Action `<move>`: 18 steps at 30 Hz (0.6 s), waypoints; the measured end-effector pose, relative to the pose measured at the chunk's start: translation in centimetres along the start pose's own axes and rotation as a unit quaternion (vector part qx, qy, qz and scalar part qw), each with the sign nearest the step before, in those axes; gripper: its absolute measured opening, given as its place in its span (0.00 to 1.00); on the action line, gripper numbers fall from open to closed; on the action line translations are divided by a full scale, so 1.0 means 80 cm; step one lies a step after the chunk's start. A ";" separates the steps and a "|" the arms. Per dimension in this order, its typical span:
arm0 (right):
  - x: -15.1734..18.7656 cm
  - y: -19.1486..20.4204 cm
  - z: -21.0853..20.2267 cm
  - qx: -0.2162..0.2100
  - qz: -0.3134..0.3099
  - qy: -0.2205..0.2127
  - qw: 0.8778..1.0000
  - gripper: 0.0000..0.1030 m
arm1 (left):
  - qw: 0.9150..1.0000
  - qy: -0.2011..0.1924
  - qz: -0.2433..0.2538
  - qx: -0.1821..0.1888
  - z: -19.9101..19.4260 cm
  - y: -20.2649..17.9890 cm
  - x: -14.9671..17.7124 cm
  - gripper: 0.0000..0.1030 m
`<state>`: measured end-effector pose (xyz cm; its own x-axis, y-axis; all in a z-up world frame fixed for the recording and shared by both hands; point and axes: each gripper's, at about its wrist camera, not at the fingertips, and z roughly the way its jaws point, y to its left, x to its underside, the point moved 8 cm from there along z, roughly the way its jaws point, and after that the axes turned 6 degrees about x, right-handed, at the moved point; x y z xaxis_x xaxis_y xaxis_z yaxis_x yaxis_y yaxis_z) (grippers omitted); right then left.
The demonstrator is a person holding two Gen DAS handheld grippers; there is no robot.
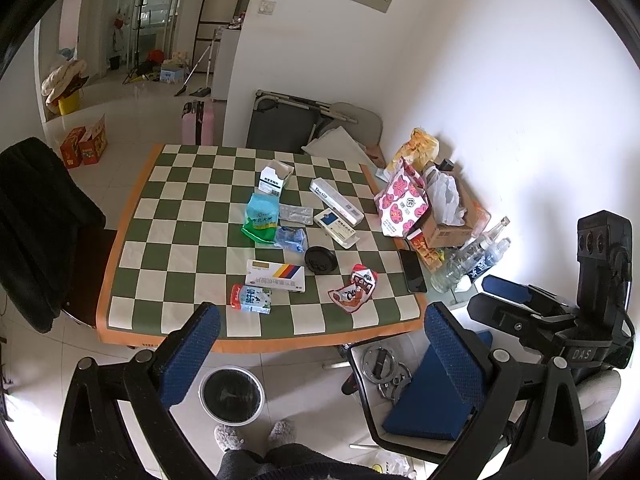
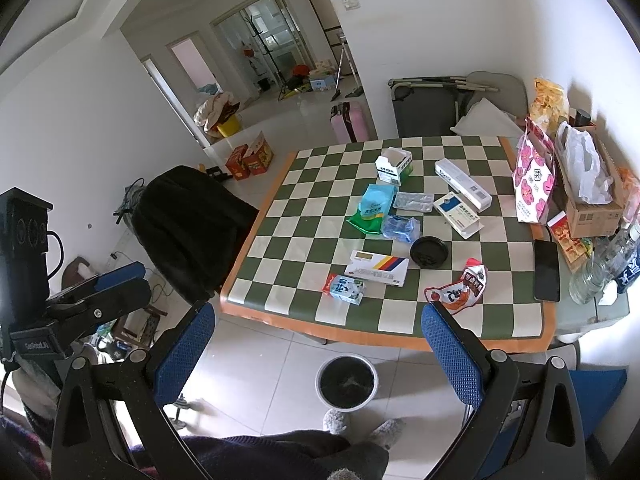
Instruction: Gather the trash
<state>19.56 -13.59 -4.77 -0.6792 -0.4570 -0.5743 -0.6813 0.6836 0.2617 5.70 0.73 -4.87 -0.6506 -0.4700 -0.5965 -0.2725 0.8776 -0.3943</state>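
Observation:
Trash lies scattered on the green-and-white checked table [image 1: 180,276] [image 2: 304,216]: a small milk carton [image 1: 251,298] [image 2: 345,288], a red snack wrapper [image 1: 354,288] [image 2: 460,290], a striped medicine box [image 1: 276,276] [image 2: 378,268], a black lid [image 1: 319,259] [image 2: 429,251], a green rice bag [image 1: 260,220] [image 2: 372,208] and several other boxes. A round trash bin [image 1: 232,396] [image 2: 347,383] stands on the floor before the table. My left gripper [image 1: 322,310] [image 2: 134,280] and right gripper [image 2: 318,310] [image 1: 488,296] hover short of the table's near edge, both open and holding nothing.
A black phone [image 1: 412,270] [image 2: 547,270], glass bottles [image 1: 476,256], a pink flowered bag [image 1: 400,204] [image 2: 534,184] and a cardboard box [image 2: 592,204] crowd the table's right side. A chair draped in black [image 1: 40,224] [image 2: 188,220] stands left. A blue seat [image 1: 432,400] and the person's slippers [image 1: 280,430] are below.

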 end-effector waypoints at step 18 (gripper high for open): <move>-0.001 0.000 0.006 0.001 0.002 0.000 1.000 1.00 | 1.000 0.001 0.006 0.011 0.021 -0.013 -0.014 1.00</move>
<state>19.77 -13.28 -5.12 -0.6822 -0.4539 -0.5733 -0.6775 0.6872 0.2621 7.89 0.24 -4.94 -0.6554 -0.4593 -0.5996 -0.2495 0.8809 -0.4021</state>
